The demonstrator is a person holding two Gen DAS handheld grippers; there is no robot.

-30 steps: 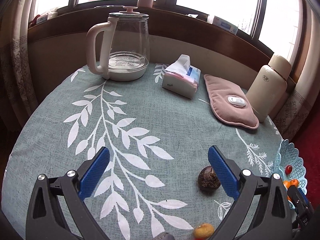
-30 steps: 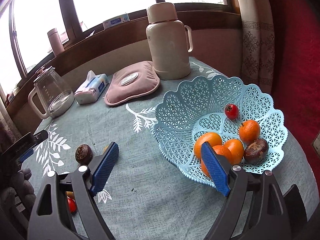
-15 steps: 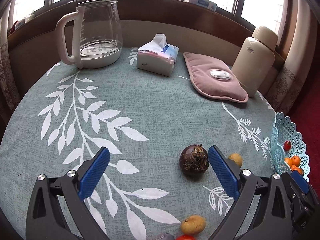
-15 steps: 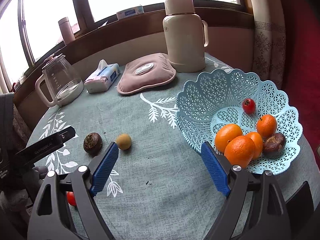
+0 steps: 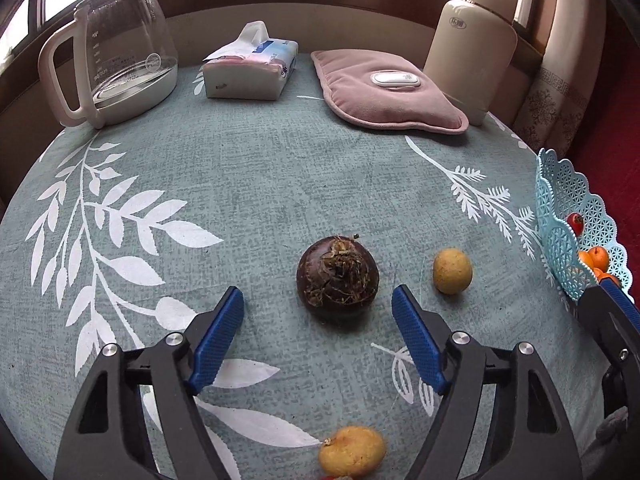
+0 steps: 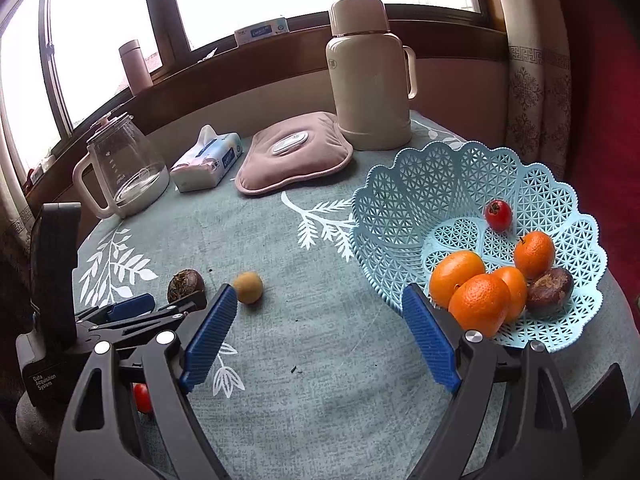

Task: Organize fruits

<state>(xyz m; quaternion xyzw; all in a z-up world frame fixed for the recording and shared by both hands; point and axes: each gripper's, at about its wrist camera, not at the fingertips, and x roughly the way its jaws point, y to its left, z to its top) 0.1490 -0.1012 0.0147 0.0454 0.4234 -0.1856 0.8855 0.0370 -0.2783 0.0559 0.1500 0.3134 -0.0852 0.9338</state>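
A dark brown round fruit [image 5: 338,277] lies on the tablecloth just ahead of my open left gripper [image 5: 318,300], between the lines of its blue pads. It also shows in the right wrist view [image 6: 187,285], with the left gripper [image 6: 160,306] beside it. A small yellow fruit [image 5: 452,265] lies to its right, seen too in the right wrist view [image 6: 248,287]. Another yellow fruit [image 5: 352,456] lies under the left gripper. My right gripper [image 6: 316,306] is open and empty over the cloth, left of the blue lattice basket [image 6: 400,184] holding oranges [image 6: 476,296], a cherry tomato [image 6: 498,215] and a dark fruit [image 6: 550,290].
A glass kettle [image 5: 120,52], tissue pack [image 5: 252,68], pink heat pad [image 5: 384,92] and cream thermos [image 5: 476,40] stand along the table's far side. The basket [image 5: 560,200] sits at the right edge. A red cherry tomato [image 6: 142,397] lies by the left gripper.
My left gripper has moved forward and right, bringing the dark fruit between its pads' lines. My right gripper has drawn back and left from the basket. Both stay open.
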